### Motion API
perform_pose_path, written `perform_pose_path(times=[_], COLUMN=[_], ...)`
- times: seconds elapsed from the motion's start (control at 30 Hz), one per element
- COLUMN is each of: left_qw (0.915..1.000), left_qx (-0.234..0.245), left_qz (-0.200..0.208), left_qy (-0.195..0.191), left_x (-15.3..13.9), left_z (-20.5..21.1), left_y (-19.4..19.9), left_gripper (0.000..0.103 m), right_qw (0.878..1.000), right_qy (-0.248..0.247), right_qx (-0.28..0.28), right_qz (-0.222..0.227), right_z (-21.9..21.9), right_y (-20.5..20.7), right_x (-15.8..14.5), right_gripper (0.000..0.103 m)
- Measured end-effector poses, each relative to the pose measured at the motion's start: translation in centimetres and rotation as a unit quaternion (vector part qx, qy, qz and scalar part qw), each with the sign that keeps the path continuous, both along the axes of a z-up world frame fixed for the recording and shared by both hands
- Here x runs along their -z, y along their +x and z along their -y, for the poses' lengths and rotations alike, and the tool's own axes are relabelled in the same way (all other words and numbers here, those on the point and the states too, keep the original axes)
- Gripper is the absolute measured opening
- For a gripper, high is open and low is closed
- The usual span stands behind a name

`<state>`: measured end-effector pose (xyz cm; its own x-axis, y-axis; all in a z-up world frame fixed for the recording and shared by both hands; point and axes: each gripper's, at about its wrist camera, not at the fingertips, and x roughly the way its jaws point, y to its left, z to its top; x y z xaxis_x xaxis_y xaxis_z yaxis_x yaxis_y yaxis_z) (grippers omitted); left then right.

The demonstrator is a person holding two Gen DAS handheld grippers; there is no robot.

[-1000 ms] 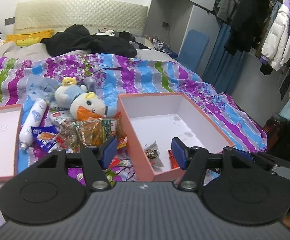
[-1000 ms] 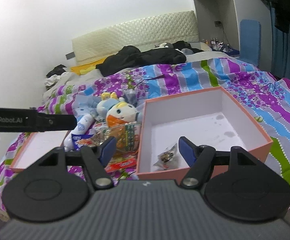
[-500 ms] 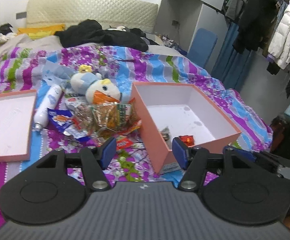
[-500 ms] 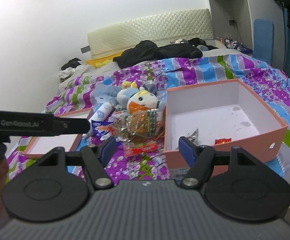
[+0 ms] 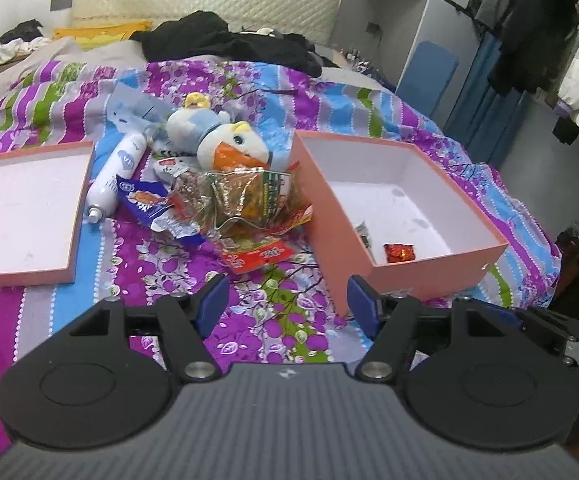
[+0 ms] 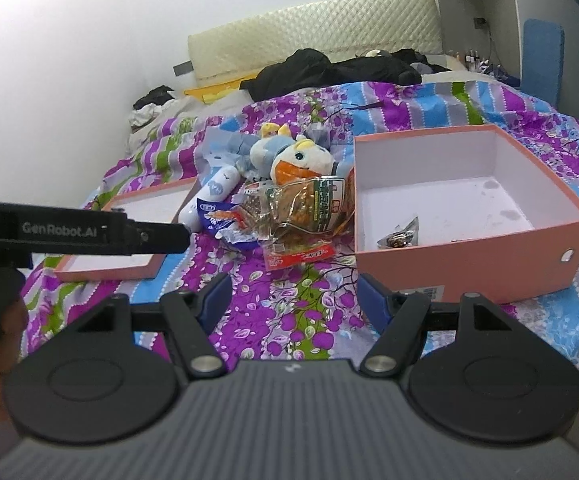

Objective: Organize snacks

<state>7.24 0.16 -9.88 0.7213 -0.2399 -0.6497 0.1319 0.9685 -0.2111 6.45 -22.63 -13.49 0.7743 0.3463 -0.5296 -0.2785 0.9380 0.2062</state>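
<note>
Two small snacks (image 5: 398, 251) lie in the box (image 5: 441, 268) near the bed's right edge, the pile (image 5: 245, 204) beside it waits, and both tongs, left (image 5: 283, 304) and right (image 6: 293, 302), hover spread and empty.

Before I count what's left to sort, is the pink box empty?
Not empty. The pink box holds a small red packet and a dark clear-wrapped snack; most of its floor is bare.
</note>
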Motion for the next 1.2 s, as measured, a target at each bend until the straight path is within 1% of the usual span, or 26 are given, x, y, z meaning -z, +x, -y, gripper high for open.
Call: perform_pose_path(times=[0.13, 0.2, 0.27, 0.43, 0.53, 0.73, 0.8, 0.9, 0.97, 1.03, 1.1, 1.2], left_qw=[0.9999, 0.9998, 0.9994, 0.9993, 0.9988, 0.9976, 0.9974, 0.9972, 0.9978, 0.9971, 0.9975, 0.997], left_qx=[-0.006, -0.009, -0.014, -0.026, -0.034, -0.045, -0.044, -0.041, -0.028, -0.022, -0.009, 0.003], left_qz=[-0.008, -0.01, -0.017, -0.024, -0.034, -0.052, -0.057, -0.062, -0.059, -0.07, -0.062, -0.065], left_qy=[-0.002, -0.016, -0.028, -0.014, -0.013, -0.006, -0.003, 0.004, 0.007, 0.021, 0.032, 0.041], left_x=[0.9, 1.4, 2.0, 3.2, 4.4, 7.3, 8.3, 9.8, 11.2, 12.2, 12.9, 13.9], left_z=[-1.0, -1.7, -2.5, -3.8, -4.9, -7.1, -7.7, -8.5, -9.0, -9.1, -9.1, -9.3], left_y=[1.6, 2.6, 3.8, 7.1, 9.5, 14.4, 15.9, 18.3, 20.3, 22.3, 23.8, 26.2], left_gripper=[0.075, 0.079, 0.079, 0.08, 0.08, 0.08, 0.08, 0.08, 0.079, 0.079, 0.079, 0.079], right_qw=[1.0, 1.0, 1.0, 0.999, 0.998, 0.996, 0.995, 0.992, 0.99, 0.988, 0.985, 0.982], right_qy=[-0.006, -0.012, -0.017, -0.028, -0.036, -0.052, -0.058, -0.079, -0.098, -0.11, -0.122, -0.143], right_qx=[-0.008, -0.015, -0.021, -0.036, -0.052, -0.058, -0.061, -0.073, -0.082, -0.087, -0.097, -0.108], right_qz=[-0.001, -0.002, -0.002, -0.017, -0.028, -0.049, -0.054, -0.06, -0.062, -0.066, -0.068, -0.066], right_z=[-0.9, -1.8, -2.5, -4.5, -5.8, -8.0, -8.6, -9.8, -10.6, -11.3, -12.0, -12.8], right_y=[1.1, 1.9, 2.6, 5.1, 7.0, 10.6, 11.8, 13.8, 14.9, 16.1, 17.0, 18.0], right_x=[0.2, 0.3, 0.4, 1.7, 2.9, 5.2, 5.9, 7.3, 8.4, 9.5, 10.4, 11.5], right_gripper=[0.071, 0.071, 0.071, 0.071, 0.071, 0.07, 0.07, 0.07, 0.066, 0.065, 0.065, 0.065])
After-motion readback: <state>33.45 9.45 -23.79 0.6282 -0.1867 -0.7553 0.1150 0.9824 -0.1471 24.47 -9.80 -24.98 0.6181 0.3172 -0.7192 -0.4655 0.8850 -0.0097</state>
